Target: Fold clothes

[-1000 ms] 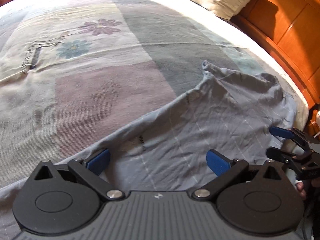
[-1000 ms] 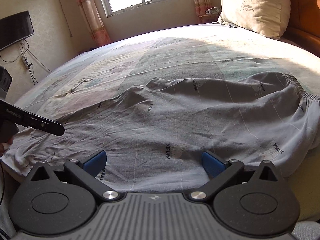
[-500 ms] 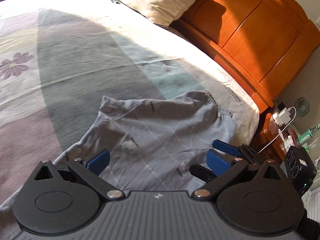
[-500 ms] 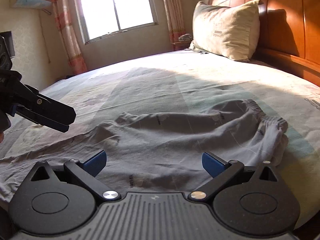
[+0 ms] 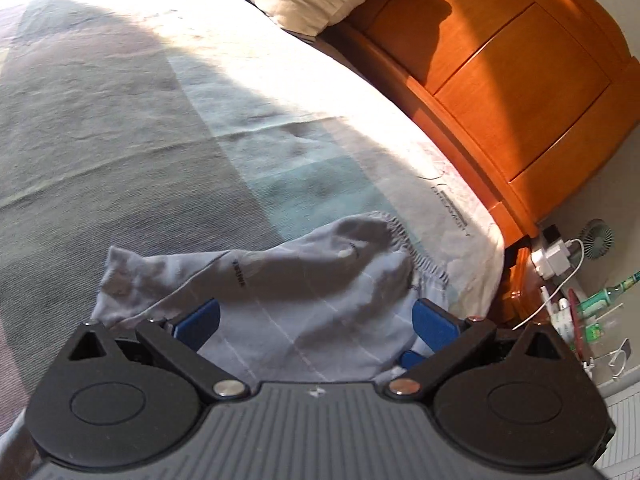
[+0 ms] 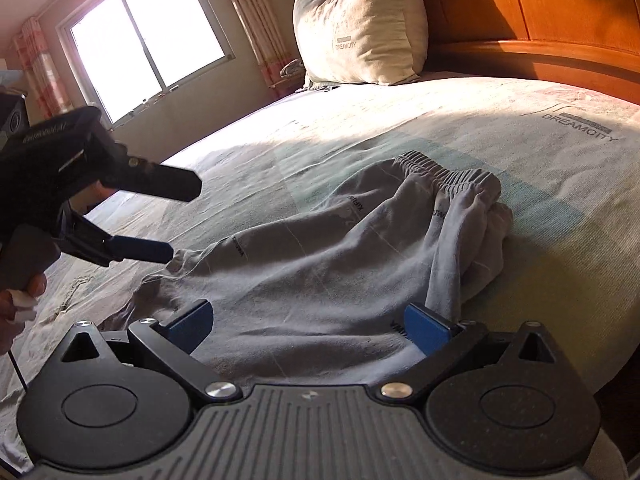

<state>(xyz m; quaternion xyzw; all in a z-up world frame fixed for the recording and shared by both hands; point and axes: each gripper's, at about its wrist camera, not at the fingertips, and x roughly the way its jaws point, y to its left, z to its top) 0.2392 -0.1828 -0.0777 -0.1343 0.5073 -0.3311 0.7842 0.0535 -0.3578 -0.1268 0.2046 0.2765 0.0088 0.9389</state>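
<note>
Lay crumpled near the right edge of the pale patchwork bedsheet (image 6: 460,120): grey trousers with thin white lines and a gathered elastic waistband (image 6: 320,272), waistband bunched at the far right, legs trailing left. Stood wide apart over the near cloth, blue-padded fingers of the right gripper (image 6: 308,322), nothing between them. Hovered likewise spread over the same garment (image 5: 304,292), the left gripper (image 5: 318,320); seen from the right wrist camera at left (image 6: 168,216), also parted, lower pad tip just beside a trouser fold. Leaned against the orange wooden headboard (image 6: 560,12), far off, a cream printed pillow (image 6: 360,28).
</note>
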